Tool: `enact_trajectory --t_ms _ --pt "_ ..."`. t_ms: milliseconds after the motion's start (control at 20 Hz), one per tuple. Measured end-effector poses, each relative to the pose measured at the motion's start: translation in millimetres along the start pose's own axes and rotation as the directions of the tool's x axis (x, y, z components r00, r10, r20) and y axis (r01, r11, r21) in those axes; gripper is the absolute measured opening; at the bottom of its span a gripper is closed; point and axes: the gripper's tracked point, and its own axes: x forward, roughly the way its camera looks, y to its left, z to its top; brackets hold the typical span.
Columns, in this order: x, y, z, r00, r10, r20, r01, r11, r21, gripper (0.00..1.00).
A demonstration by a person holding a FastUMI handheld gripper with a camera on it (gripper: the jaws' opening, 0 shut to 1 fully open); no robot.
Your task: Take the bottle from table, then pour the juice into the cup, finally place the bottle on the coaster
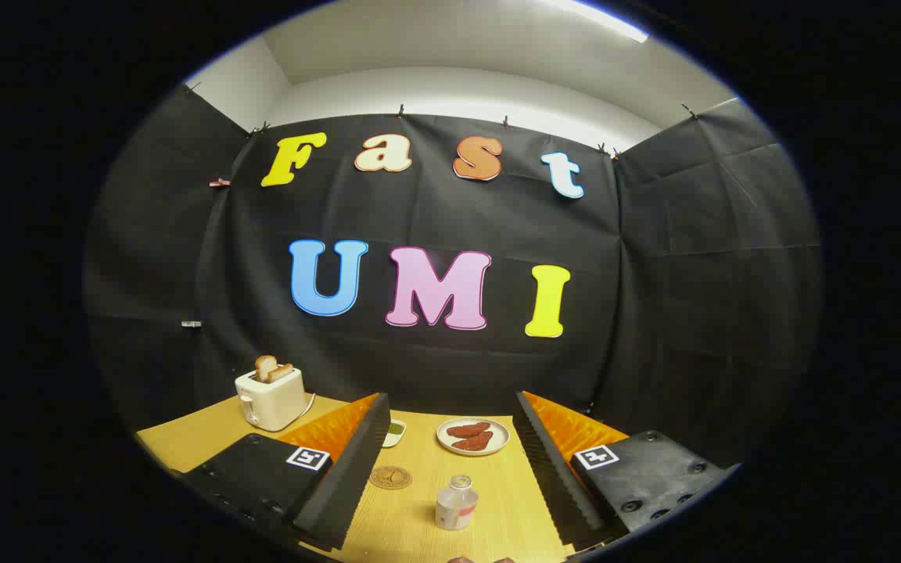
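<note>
Two black-padded fingers of the gripper (450, 469) stand wide apart and grip nothing, the jaws released. Between them, low on the wooden table (184, 442), the bottle (457, 504) stands upright with its cap on, apart from both pads, a little nearer the right one. That spread looks chosen so the fingers can come down either side of the bottle without knocking it; the grasp is not yet made.

Just beside the left finger's inner edge lies the round coaster (391, 477), bare, which suits it as the final resting place. Beyond it, partly hidden by the left fingertip, sits a small cup (394, 432) with something green inside; I judge this to be the pouring target, though little of it is visible. Farther ahead, between the fingertips, a plate (473, 436) holds two brown pieces of food. Off to the left, a cream toaster (270, 397) with bread in its slots stands well clear. Nothing blocks the way to the bottle, but the plate lies near the cup and could catch a spill.
</note>
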Motion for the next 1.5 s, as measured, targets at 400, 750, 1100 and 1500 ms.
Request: enact_trajectory --t_ms 400,750,1100,1500 --pt "14 -1 -24 0.997 0.081 -0.006 -0.081 0.997 -0.002 0.97" --pt "19 -10 -53 0.996 0.079 -0.044 -0.079 0.997 0.0 0.97" --pt "25 -14 -66 0.994 0.085 -0.066 -0.086 0.996 0.001 0.97" --pt "41 -15 -92 0.99 0.113 -0.085 -0.111 0.994 0.02 0.97"
